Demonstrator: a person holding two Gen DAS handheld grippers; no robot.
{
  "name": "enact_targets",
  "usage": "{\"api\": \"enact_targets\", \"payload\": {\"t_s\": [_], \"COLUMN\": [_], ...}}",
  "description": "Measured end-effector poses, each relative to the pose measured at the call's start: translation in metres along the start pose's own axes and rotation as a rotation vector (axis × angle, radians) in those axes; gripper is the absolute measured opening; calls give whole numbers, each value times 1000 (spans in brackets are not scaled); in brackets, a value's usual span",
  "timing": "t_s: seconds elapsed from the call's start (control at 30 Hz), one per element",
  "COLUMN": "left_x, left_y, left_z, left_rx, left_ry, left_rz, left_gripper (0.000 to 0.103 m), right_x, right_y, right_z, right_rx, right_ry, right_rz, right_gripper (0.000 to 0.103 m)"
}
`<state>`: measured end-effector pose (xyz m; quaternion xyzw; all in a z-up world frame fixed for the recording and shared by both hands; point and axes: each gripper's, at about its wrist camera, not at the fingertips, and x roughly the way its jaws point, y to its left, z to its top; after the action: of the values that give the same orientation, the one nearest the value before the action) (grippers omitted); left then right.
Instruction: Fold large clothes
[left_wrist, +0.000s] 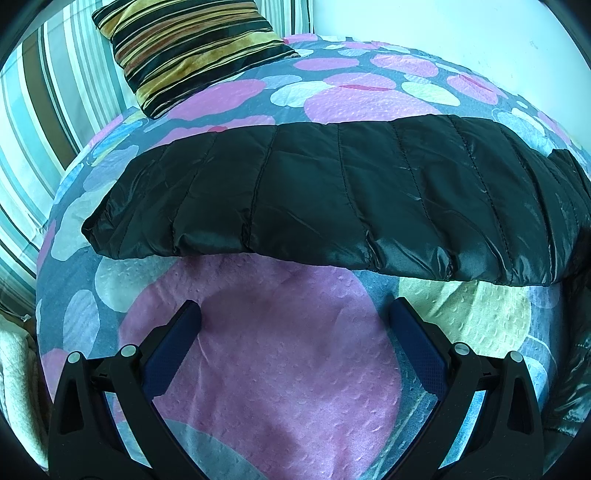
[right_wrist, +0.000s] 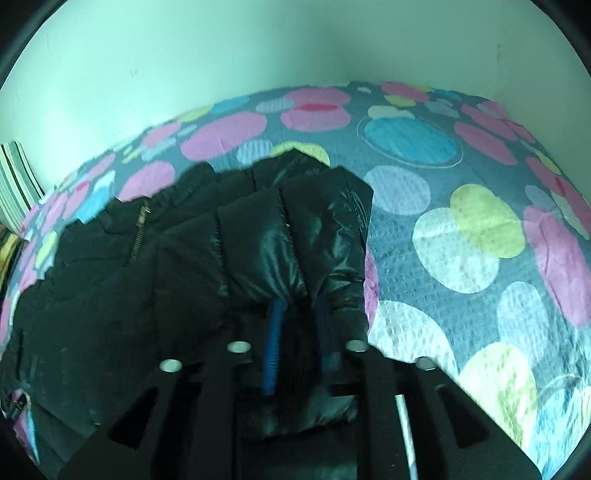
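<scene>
A black quilted puffer jacket (left_wrist: 332, 195) lies across the bed in the left wrist view, its long padded edge facing me. My left gripper (left_wrist: 295, 314) is open and empty, low over the bedspread just short of that edge. In the right wrist view my right gripper (right_wrist: 299, 306) is shut on a shiny padded part of the jacket (right_wrist: 288, 236), which bunches between the blue pads (right_wrist: 275, 332). The jacket's zipper (right_wrist: 138, 229) shows to the left.
The bedspread (left_wrist: 280, 369) is grey with pink, blue and yellow circles; it also shows in the right wrist view (right_wrist: 461, 229). A striped cushion (left_wrist: 192, 48) lies at the far left by striped curtains (left_wrist: 44, 122). A pale wall (right_wrist: 258, 48) runs behind the bed.
</scene>
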<state>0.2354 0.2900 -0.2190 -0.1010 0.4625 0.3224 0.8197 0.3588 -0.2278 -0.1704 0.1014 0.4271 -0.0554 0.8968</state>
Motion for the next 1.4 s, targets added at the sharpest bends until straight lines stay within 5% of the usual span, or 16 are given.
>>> {"api": "enact_targets", "payload": {"t_s": [1.1,1.4], "left_x": [-6,-20], "left_y": [11,82], "left_z": [-3,0], "left_rx": [-26,-145], "left_ry": [11,-10], "left_rz": [-72,-46], "left_gripper": [101,101], "right_x": [23,22], "right_y": [19,20], "right_z": [-33,-33], "right_rx": [-92,-96], "right_ry": [-13,-17], "right_rz": [-62,-67], "right_gripper": [44,44]}}
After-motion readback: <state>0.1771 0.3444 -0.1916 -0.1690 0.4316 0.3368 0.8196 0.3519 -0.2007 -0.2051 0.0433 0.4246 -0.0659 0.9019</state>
